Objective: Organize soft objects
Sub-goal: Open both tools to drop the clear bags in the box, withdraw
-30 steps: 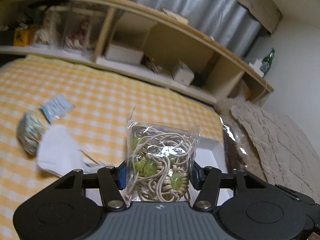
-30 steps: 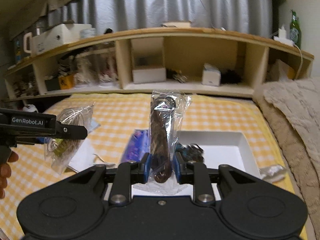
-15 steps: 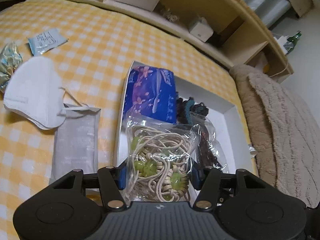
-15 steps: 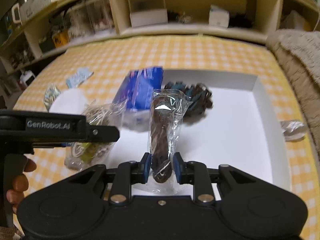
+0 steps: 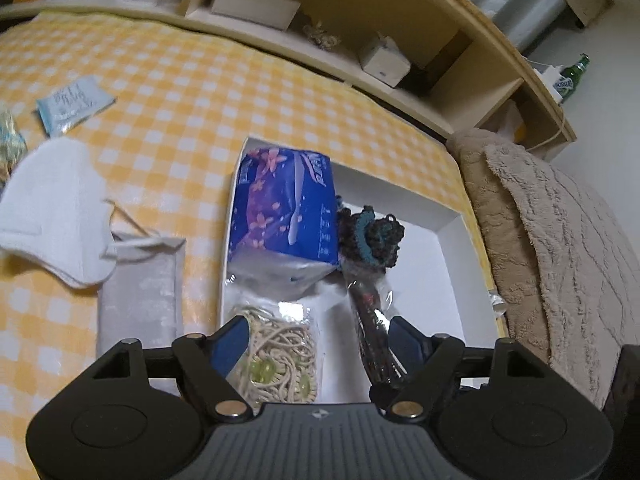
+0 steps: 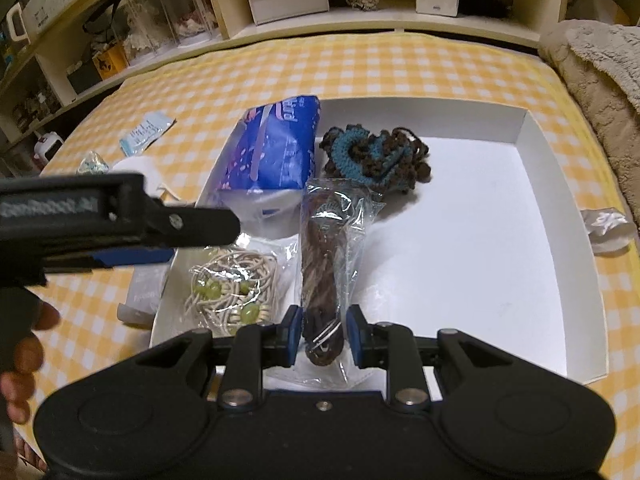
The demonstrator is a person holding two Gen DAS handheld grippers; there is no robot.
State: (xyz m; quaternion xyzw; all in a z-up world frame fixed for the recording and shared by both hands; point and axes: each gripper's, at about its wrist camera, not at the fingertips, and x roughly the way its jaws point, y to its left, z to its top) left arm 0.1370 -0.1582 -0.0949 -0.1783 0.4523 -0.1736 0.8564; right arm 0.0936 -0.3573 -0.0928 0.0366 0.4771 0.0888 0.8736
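Right wrist view: white tray (image 6: 560,184) on checked cloth | right gripper (image 6: 322,334) jaws parted astride brown cord bag (image 6: 328,256) mid-tray | left gripper (image 5: 320,342) jaws spread wide above beige cord bag (image 6: 232,288) by tray's left wall | tray's right half bare

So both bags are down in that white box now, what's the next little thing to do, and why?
Probably lift the right tool straight away. Its jaws look parted beside the brown cord bag, which lies in the white box next to the beige cord bag; the left tool is already wide open.
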